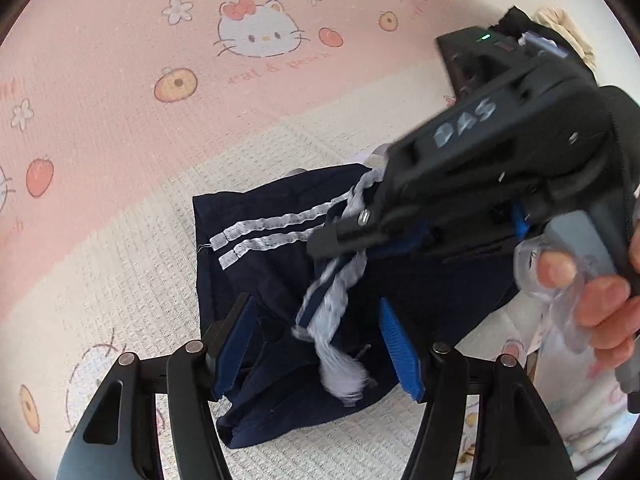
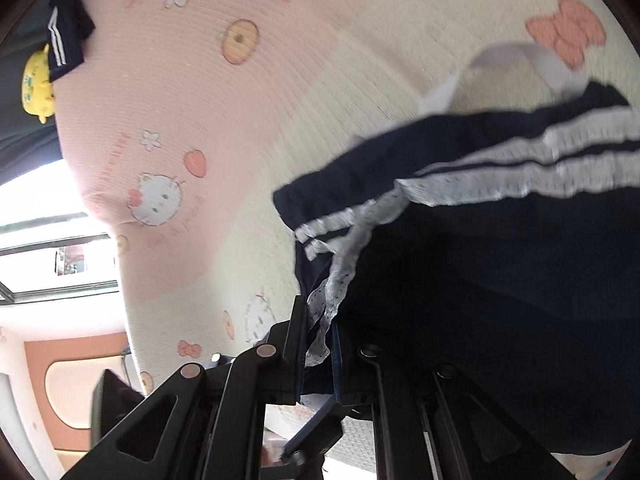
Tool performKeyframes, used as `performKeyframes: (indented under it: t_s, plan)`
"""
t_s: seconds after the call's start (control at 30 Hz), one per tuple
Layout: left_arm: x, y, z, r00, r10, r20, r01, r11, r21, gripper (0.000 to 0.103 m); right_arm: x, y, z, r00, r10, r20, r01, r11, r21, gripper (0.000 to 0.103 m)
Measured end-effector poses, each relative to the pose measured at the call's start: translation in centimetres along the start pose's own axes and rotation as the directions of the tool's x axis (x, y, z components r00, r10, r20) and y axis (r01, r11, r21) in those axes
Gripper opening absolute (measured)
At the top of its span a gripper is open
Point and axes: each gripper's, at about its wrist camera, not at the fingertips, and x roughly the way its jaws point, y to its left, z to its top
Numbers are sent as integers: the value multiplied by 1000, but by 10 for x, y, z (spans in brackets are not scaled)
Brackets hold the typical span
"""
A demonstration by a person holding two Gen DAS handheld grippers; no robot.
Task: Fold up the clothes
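Folding has barely begun: crumpled navy shorts with white lace stripes (image 1: 256,256) lie on the pink-and-cream cartoon mat (image 1: 120,128), right gripper (image 2: 316,344) clamped on their trim, left gripper (image 1: 316,344) apart above.

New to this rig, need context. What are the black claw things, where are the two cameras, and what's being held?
No robot here: a person holds a handheld two-finger gripper in each hand, each with a fisheye camera looking along its fingers. The left camera shows the left gripper open, its blue pads apart over the navy shorts with white stripes, on a pink cartoon-cat blanket. It also sees the right gripper and the hand squeezing it. The right camera shows that gripper shut on the shorts' striped edge. Another navy garment lies farther off.
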Motion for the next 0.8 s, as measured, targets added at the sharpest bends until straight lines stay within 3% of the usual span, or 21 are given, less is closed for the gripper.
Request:
performKeyframes:
  t_s: [0.27,0.43,0.47,0.5,0.53,0.67,0.8]
  plan:
    - [4,-8,10,1000,3,22,-3,1000,13,60,-11,-2,6,999,33,32,-34,999,28,9]
    - [8,-13,16,999,-12,31,12,1000,-1,39,-13,-2,9,999,34,26,-34,999,14,9]
    - [10,-12,17,1000,-10,28,10,1000,-9,32,-15,-5,13,999,33,24,-33,999,12,9]
    - [12,-10,19,1000,-10,20,10,1000,-21,17,-15,-5,15,999,26,25,-26,1000,10,9]
    - [14,-9,20,1000,-10,12,10,999,-33,13,-15,-5,16,999,16,28,-16,1000,8,9]
    - [13,-1,27,1000,-27,8,28,998,-53,11,-13,-7,20,999,0,36,0,1000,14,9]
    - [10,7,43,999,-35,2,35,999,-11,11,-15,-6,26,999,-3,44,2,1000,20,9]
